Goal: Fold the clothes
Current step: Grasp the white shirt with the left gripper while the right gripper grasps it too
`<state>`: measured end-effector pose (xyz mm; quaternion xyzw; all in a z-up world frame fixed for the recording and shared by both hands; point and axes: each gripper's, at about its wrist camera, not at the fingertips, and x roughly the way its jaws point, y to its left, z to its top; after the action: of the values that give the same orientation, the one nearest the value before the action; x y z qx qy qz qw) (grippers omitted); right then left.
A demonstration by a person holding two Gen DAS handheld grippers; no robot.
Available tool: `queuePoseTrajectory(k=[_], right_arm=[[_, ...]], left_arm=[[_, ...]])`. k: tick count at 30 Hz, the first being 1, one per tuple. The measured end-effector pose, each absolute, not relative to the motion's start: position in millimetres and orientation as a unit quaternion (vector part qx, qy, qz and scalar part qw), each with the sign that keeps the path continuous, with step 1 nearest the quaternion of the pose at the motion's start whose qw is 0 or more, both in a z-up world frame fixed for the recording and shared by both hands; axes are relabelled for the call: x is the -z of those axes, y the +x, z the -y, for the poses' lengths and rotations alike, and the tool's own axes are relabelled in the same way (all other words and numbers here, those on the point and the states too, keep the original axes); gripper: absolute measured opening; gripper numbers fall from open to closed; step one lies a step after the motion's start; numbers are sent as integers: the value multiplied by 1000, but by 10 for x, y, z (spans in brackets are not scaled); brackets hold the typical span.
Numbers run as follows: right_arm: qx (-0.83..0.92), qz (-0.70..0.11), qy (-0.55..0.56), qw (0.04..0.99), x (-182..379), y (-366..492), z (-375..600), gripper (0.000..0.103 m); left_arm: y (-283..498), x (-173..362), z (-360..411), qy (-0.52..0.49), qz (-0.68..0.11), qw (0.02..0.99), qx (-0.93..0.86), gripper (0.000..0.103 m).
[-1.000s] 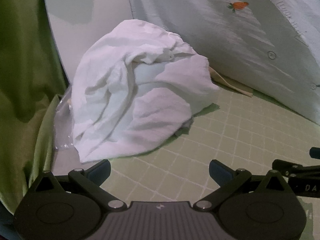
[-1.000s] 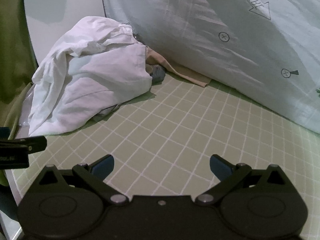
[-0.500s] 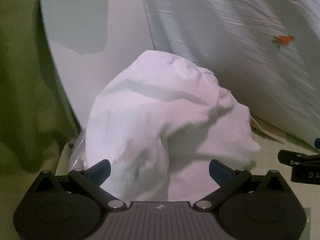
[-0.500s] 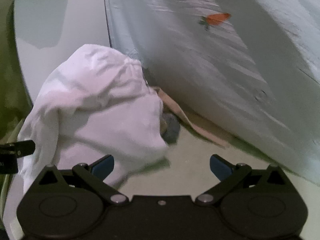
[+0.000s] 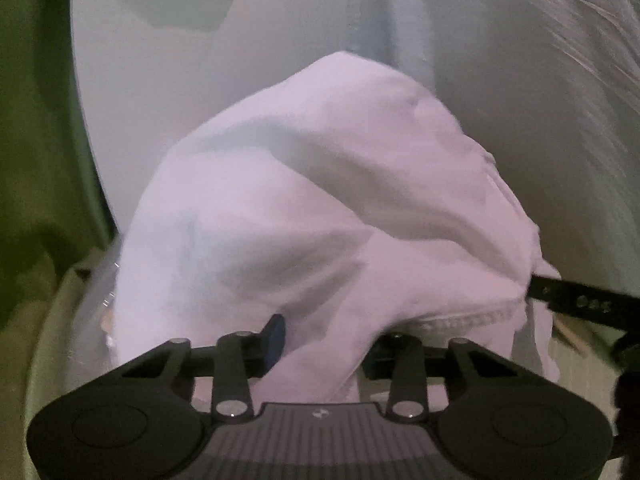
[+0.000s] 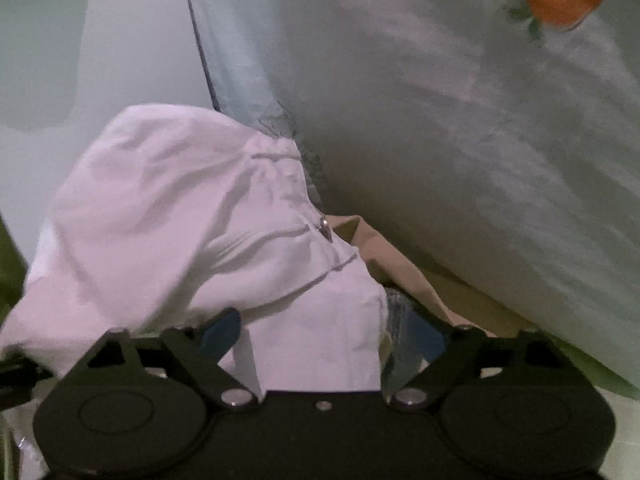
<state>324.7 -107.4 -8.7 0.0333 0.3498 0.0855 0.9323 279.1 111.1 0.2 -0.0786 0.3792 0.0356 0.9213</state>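
Both grippers have closed in on the crumpled white garment [image 5: 320, 208] heaped against the bedding, the left gripper [image 5: 320, 344] narrowing its jaws onto a fold, the right gripper [image 6: 320, 336] wider, so unfolding can begin.

Both grippers [image 5: 320, 344] [image 6: 324, 332] closing, seemingly unclamped.

We see a crumpled white cloth garment [image 5: 320, 216] heaped in the middle of the scene, filling most of it. Our left gripper [image 5: 324, 344] sits at its near edge; its jaws have just been closing, with a fold of the cloth between the blue-tipped fingers [image 5: 275, 336]. Far behind stands a pale wall [image 5: 180, 80]; green fabric [image 5: 36, 120] hangs at left. The right gripper's black finger [image 5: 580, 300] reaches in from the right, touching the garment's hem.
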Motion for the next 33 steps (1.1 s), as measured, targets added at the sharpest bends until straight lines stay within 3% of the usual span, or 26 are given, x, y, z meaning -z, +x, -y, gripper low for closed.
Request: queuePoseTrajectory(k=[2,4,8,9,16,24,33], right_arm=[[-87,-363,45,927,170,3409,1072,84],[-102,-370,82,920,225,3449,1127,74],[-132,-362,100,917,205,3363,1162,24],[-132,-357,92,920,178,3316,1150,20],[-132,-301,55,943,-101,2798,1166,14],[-138,-226,13,964,-448,1939,1230,10],[-59,-142,0,988,-830,866,2011,9]], left_arm=[[2831,30,-1109,-80,-382,920,-38,34],[2836,43,-1085,-74,-381,921,-41,31],[2787,0,-1043,-71,-376,922,-54,23],[2762,-24,-1031,-70,-373,923,-58,21],[2303,-330,-989,-60,-323,941,-82,11],[1787,-795,-1006,-80,-254,961,-80,7],[947,-1326,-159,-68,-183,981,-6,6]])
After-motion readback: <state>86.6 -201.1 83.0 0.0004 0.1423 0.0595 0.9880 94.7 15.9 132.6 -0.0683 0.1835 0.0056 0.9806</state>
